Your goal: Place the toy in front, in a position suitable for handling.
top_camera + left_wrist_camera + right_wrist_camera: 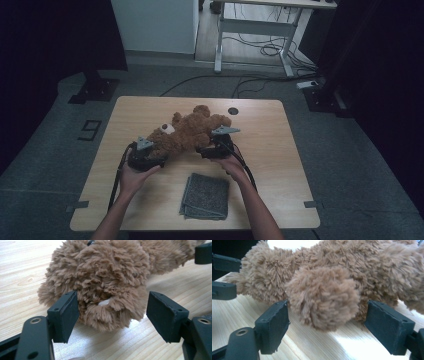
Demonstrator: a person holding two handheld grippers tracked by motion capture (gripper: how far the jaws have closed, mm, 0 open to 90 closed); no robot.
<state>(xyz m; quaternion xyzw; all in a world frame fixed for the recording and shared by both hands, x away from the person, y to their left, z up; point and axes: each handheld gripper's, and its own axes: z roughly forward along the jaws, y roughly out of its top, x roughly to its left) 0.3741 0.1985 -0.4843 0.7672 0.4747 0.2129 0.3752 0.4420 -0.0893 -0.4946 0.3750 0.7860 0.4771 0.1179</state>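
Here the teddy bear point(187, 132) lies on the desk point(280, 150) between both claws, left claw point(111, 312) and right claw point(327, 320) each spread apart around its plush

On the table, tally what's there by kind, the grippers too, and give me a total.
Brown teddy bear: 1
Folded grey cloth: 1
Handheld grippers: 2, left gripper and right gripper, each with jaws open around a part of the bear
Total: 4
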